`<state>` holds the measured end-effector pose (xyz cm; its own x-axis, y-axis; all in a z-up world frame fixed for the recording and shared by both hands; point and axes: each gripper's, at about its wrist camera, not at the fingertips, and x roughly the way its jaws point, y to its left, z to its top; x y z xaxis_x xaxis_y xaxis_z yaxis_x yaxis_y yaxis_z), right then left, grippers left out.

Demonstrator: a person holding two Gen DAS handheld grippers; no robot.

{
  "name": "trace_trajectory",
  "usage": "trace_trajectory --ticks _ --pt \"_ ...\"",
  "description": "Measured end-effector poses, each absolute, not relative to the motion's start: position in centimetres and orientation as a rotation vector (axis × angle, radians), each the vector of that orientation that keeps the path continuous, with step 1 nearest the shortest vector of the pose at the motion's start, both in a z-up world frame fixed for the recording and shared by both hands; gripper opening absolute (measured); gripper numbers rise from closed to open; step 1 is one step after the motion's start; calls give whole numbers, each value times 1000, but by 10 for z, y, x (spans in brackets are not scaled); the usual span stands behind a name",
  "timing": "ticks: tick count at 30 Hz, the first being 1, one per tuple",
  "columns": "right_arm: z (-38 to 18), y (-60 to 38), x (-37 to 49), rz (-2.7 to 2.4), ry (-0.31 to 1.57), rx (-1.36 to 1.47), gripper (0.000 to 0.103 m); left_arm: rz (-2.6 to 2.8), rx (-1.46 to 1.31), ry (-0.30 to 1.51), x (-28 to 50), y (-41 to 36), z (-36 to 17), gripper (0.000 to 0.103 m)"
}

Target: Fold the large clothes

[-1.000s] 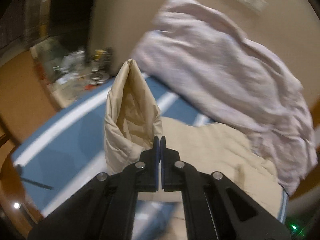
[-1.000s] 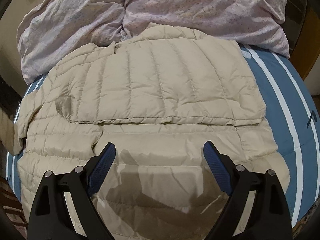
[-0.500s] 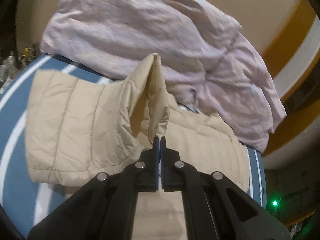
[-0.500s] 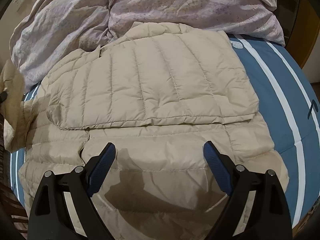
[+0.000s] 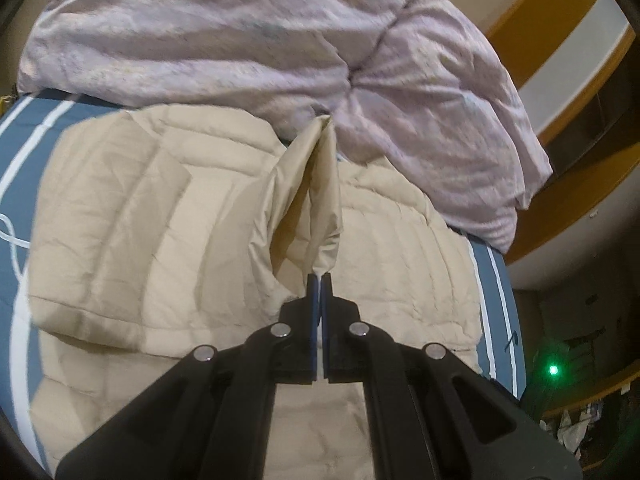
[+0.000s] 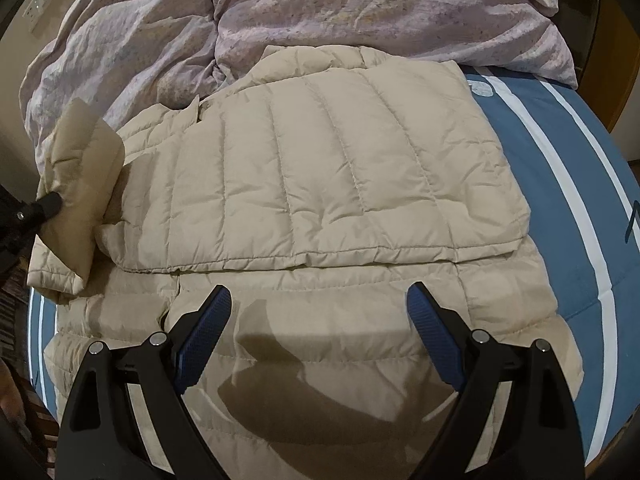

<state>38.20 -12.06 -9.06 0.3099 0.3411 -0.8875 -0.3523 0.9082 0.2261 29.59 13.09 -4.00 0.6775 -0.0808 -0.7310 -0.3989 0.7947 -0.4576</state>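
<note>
Left claw (image 5: 319, 280) pinches beige puffer jacket (image 6: 320, 168) sleeve (image 5: 316, 200), raised ahead of tips; right claw (image 6: 318, 320) gapes wide, empty, above hem. Risk: slick fabric slips, fold collapses.

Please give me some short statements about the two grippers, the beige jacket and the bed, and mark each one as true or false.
1. The left gripper is shut on a fold of the beige puffer jacket. True.
2. The right gripper also grips the jacket. False: its jaws stand wide open above the jacket and hold nothing.
3. A lilac duvet lies bunched beyond the jacket's collar. True.
4. The jacket lies on a plain red sheet. False: the sheet is blue with white stripes.
5. One side panel of the jacket is already folded across its body. True.
</note>
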Motion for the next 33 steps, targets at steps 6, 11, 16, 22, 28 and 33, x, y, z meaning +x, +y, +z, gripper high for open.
trace_trajectory --ticks 6,11,16,22,28,33 --pt "-90 -121 389 457 1171 -1 91 116 -664 868 312 108 -52 2" --pt "-86 -120 394 467 1161 8 91 87 -657 888 311 103 -53 19" --pt "-81 -117 401 485 1164 57 91 93 -662 876 303 108 -49 50" --pt "-75 -107 405 515 1157 80 91 67 -698 876 297 110 -49 56" --pt "-74 -111 408 502 1155 91 91 1 -696 894 301 93 -49 56" --pt "-74 -122 410 484 1158 116 91 -7 -654 896 301 83 -45 61"
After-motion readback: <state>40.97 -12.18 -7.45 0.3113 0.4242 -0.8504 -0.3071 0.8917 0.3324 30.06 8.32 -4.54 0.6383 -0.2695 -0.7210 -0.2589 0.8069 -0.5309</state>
